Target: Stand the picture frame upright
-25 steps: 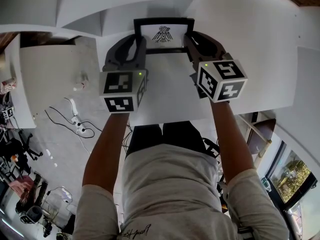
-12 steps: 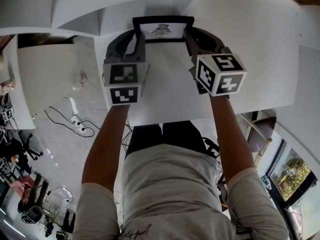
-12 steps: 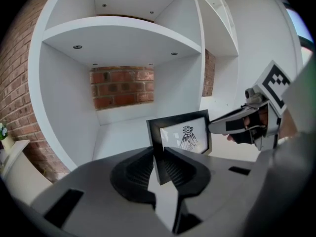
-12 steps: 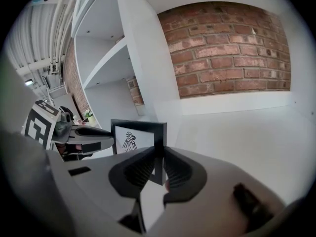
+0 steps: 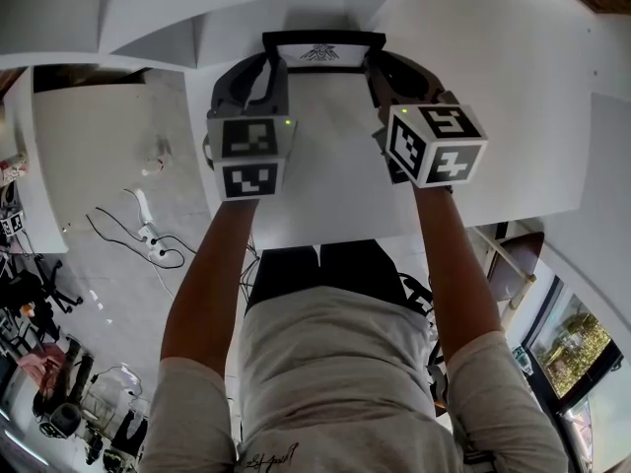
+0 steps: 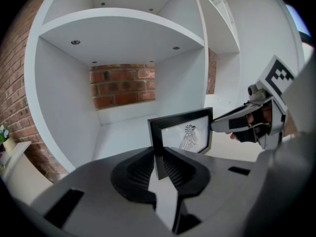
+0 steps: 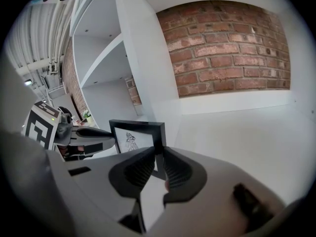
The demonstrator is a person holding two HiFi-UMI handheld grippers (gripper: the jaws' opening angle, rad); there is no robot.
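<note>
Picture frame [image 5: 322, 51], slim black rectangle around bird print, smooth white surface [image 5: 325, 166]

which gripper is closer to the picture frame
Neither: both are on it. The left gripper, jaws just closing, pinches the left edge of the picture frame; the right gripper pinches its right edge.

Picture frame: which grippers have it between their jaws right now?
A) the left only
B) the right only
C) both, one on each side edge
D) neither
C: the left gripper, whose jaws have just been closing, clamps the left edge of the picture frame, and the right gripper clamps its right edge.
</note>
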